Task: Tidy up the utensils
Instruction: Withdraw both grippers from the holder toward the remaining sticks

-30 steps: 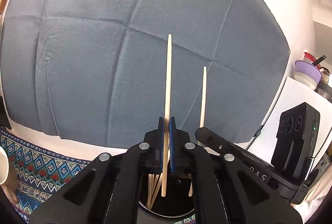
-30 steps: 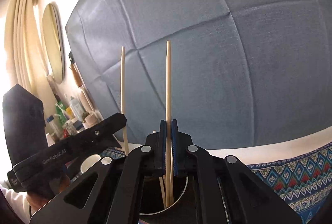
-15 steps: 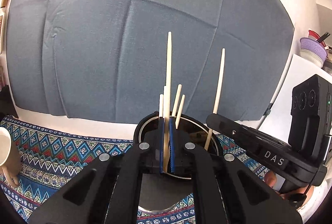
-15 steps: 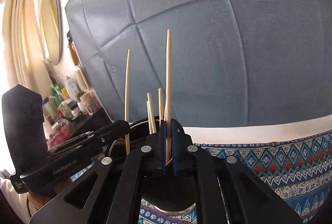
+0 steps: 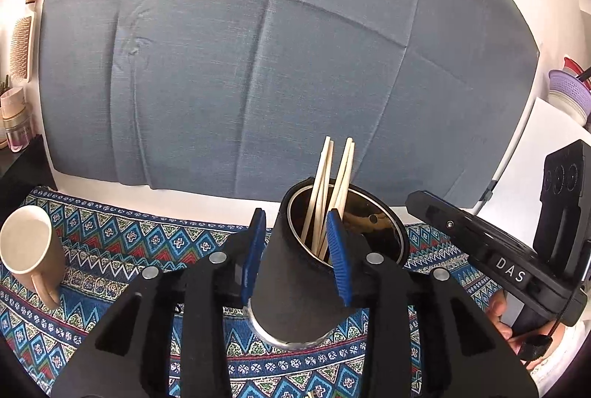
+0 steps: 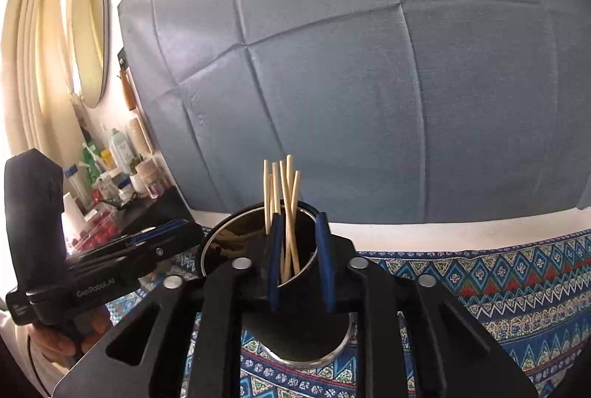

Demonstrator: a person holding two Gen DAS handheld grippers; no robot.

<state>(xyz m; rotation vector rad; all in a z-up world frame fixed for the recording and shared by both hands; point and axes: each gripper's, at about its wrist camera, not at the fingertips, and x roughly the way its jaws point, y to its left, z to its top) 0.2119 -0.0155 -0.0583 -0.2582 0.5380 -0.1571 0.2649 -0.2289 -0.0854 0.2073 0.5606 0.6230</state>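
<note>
Now both grippers hang over a black holder (image 5: 295, 291) that stands on the patterned cloth (image 5: 110, 250) covering the counter, low in the middle of each frame. Pale wooden chopsticks (image 5: 325, 191) stand bunched inside the holder, leaning against one another, their tips rising above its metal-lined rim toward the blue-grey fabric backdrop (image 5: 258, 65).

In the left wrist view the left gripper (image 5: 295, 261) has its blue-padded jaws part-way open, having just been opening; the holder's near wall and the lower ends of the chopsticks show between them, and the pads press on nothing. In the right wrist view the right gripper (image 6: 301, 261) is likewise part-way open, its jaws also having just parted; chopsticks (image 6: 286, 213) stand in the gap, free of the pads.

Each gripper shows in the other's view: the right one at the right edge of the left wrist frame, the left one at the lower left of the right wrist frame, a hand (image 6: 55, 339) around its grip.

A cream mug (image 5: 27, 246) sits on the cloth at the left edge of the left wrist frame, well apart from the holder.
</note>
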